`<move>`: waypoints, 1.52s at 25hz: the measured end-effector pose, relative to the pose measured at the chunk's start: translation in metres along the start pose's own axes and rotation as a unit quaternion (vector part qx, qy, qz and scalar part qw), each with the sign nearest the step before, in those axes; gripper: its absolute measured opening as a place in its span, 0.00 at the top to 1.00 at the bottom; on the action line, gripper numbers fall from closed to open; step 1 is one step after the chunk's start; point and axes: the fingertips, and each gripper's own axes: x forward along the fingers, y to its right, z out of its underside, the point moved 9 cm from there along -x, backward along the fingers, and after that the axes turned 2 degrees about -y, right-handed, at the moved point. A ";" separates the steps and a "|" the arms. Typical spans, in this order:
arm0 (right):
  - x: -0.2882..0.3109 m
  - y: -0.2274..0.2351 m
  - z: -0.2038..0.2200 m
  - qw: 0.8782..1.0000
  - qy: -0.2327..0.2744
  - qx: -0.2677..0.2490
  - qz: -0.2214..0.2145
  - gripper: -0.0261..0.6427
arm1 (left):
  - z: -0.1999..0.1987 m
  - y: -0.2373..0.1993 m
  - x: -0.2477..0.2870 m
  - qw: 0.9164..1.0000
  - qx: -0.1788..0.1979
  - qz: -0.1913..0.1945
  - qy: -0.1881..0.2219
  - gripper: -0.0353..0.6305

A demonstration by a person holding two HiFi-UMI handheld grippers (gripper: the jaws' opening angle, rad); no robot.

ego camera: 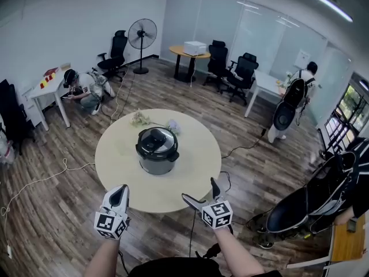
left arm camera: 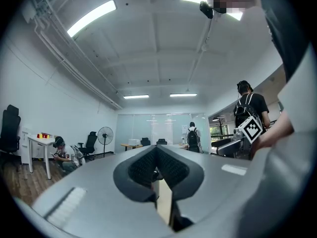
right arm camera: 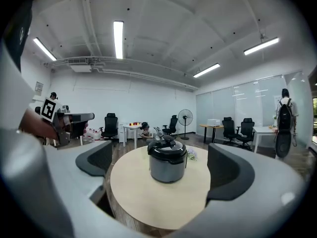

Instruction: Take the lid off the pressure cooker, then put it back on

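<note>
— Where's the pressure cooker (ego camera: 157,150)?
— Frame centre, on the counter (ego camera: 118,161), lid (ego camera: 155,138) on, above both tools. My left tool (ego camera: 119,194) is closed, empty; right tool (ego camera: 200,190) wide open, empty.

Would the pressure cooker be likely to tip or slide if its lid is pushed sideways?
The pressure cooker looks squat and wide-based, so tipping seems unlikely. Its metal body suggests weight, yet on the smooth-looking table it might slide under a hard twist of the lid.

Wood-floored office (ego camera: 52,212), white walls, ceiling strip lights (right arm camera: 118,38).
</note>
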 end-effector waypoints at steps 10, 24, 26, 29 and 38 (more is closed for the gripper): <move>0.006 0.020 -0.011 1.000 0.017 0.005 -0.022 0.07 | 0.008 0.012 0.005 1.000 0.004 -0.020 -0.005 0.95; 0.022 0.062 -0.004 0.996 0.033 0.010 -0.079 0.07 | 0.015 0.049 0.021 0.997 0.020 -0.062 -0.028 0.95; 0.028 0.065 -0.001 0.996 0.030 0.016 -0.084 0.07 | 0.017 0.049 0.023 0.997 0.023 -0.066 -0.035 0.95; 0.043 0.073 -0.002 0.995 0.028 0.020 -0.089 0.07 | 0.019 0.044 0.031 0.996 0.025 -0.072 -0.037 0.95; 0.088 0.087 -0.019 0.996 0.019 0.011 -0.092 0.07 | 0.031 0.012 0.064 0.996 0.010 -0.078 -0.039 0.95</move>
